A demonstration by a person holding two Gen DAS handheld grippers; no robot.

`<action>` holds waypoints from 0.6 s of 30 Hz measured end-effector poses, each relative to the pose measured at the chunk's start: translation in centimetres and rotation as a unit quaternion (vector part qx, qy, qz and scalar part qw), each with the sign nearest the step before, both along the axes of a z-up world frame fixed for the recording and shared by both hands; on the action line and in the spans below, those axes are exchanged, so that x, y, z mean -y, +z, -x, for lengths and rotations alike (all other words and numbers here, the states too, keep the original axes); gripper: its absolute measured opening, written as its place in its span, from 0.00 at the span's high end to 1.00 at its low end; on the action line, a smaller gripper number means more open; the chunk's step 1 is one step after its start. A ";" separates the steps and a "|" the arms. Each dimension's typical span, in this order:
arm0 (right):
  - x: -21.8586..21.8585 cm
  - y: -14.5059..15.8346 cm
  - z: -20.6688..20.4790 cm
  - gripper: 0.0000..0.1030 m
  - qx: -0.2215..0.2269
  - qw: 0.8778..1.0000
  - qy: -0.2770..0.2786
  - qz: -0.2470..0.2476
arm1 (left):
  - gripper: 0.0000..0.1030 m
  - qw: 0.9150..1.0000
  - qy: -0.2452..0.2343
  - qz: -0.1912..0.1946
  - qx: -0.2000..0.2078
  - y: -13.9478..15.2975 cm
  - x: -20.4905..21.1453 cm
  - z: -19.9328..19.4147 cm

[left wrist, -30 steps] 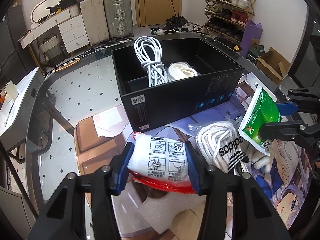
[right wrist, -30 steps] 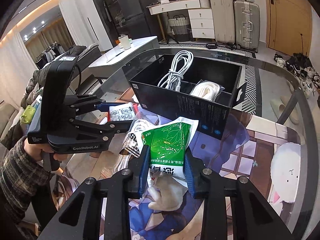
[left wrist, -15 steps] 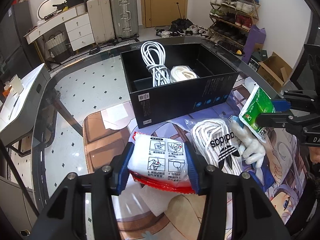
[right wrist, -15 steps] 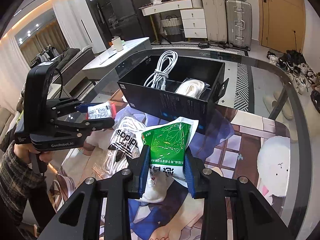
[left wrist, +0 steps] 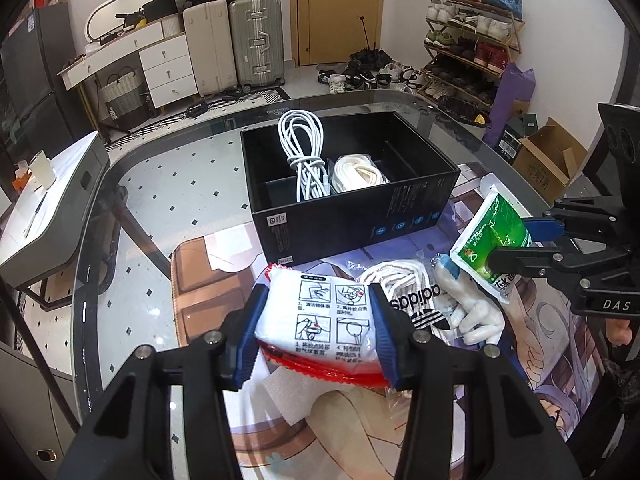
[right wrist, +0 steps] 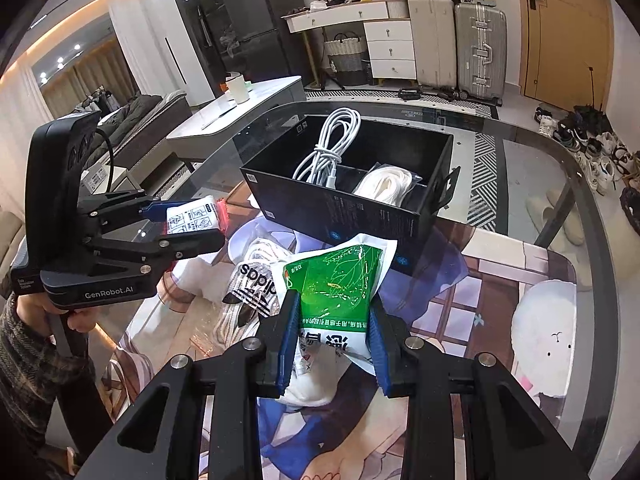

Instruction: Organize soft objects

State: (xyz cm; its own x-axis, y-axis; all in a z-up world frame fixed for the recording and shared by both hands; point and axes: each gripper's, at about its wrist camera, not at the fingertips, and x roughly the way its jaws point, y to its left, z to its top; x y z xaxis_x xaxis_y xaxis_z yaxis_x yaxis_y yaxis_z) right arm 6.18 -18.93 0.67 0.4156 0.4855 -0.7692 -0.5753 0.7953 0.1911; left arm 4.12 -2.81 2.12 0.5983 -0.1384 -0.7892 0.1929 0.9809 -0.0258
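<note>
My left gripper [left wrist: 316,332] is shut on a white and red packet [left wrist: 320,326] with printed diagrams, held above the mat; it also shows in the right wrist view [right wrist: 192,220]. My right gripper [right wrist: 332,344] is shut on a green and white pouch [right wrist: 340,284], seen in the left wrist view [left wrist: 494,240] too. A black divided box [left wrist: 352,216] stands beyond both, holding a white cable [left wrist: 304,156] and a bagged white cord [left wrist: 358,172]. A bag of white rope with an adidas logo [left wrist: 404,300] and white gloves [left wrist: 472,312] lie on the mat between the grippers.
A printed anime mat [right wrist: 500,292] covers the near part of the glass table [left wrist: 160,184]. The box's right compartment [left wrist: 408,152] holds nothing visible. Suitcases, drawers and a shoe rack stand beyond the table's far edge.
Both grippers have pulled back from the box and risen, each still holding its packet. The box looks smaller and farther away now.
</note>
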 end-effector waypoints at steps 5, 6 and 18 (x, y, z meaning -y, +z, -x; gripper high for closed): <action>-0.6 0.9 -0.1 0.69 0.005 1.000 0.006 -0.003 | 0.54 1.000 0.000 0.002 0.007 0.7 0.1 -0.1; -0.7 1.0 -0.1 0.69 0.007 1.000 0.006 -0.004 | 0.54 1.000 0.000 0.001 0.009 0.9 0.2 -0.1; -1.4 2.7 -0.6 0.69 0.020 1.000 0.007 -0.007 | 0.54 1.000 0.000 -0.003 0.027 2.3 0.4 -0.6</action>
State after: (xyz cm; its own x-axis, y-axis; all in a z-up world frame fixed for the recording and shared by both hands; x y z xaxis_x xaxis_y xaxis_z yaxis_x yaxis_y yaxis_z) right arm 6.73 -17.51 3.33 0.4396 0.5021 -0.7447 -0.5940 0.7845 0.1782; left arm 4.76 -3.21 4.43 0.6397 -0.1340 -0.7568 0.1939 0.9810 -0.0098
